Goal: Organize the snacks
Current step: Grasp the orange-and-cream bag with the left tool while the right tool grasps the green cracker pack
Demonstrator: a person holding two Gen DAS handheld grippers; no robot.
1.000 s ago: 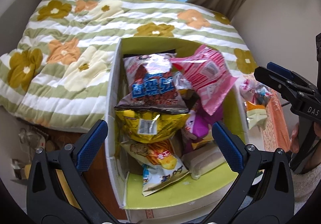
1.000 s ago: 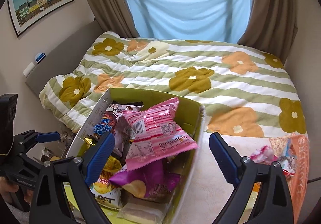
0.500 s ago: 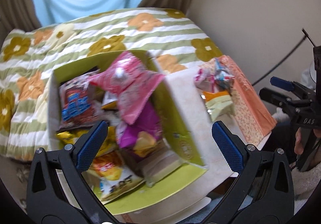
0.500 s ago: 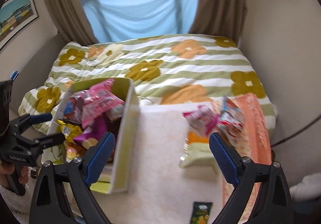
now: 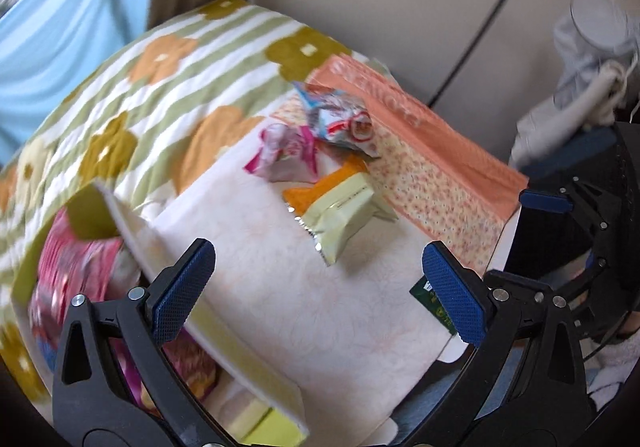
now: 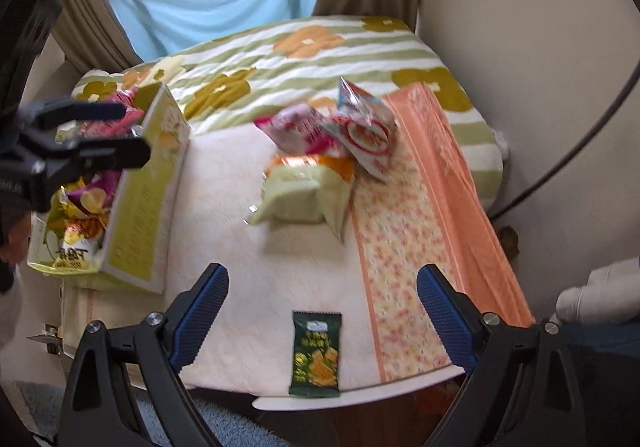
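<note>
A yellow-green box full of snack bags stands at the table's left; it also shows in the left wrist view. Loose snacks lie on the table: a pale green bag, an orange bag, a pink bag, a red-and-white bag. A dark green packet lies near the front edge. My left gripper is open and empty over the table beside the box. My right gripper is open and empty above the green packet.
The table has a cream cloth with an orange flowered border. Behind it is a bed with a striped flower quilt. A wall stands to the right, with a black cable along it.
Both grippers have swung right, away from the box and toward the loose snacks. The dark green packet now sits between the right gripper's fingers in view. Both stay open.
</note>
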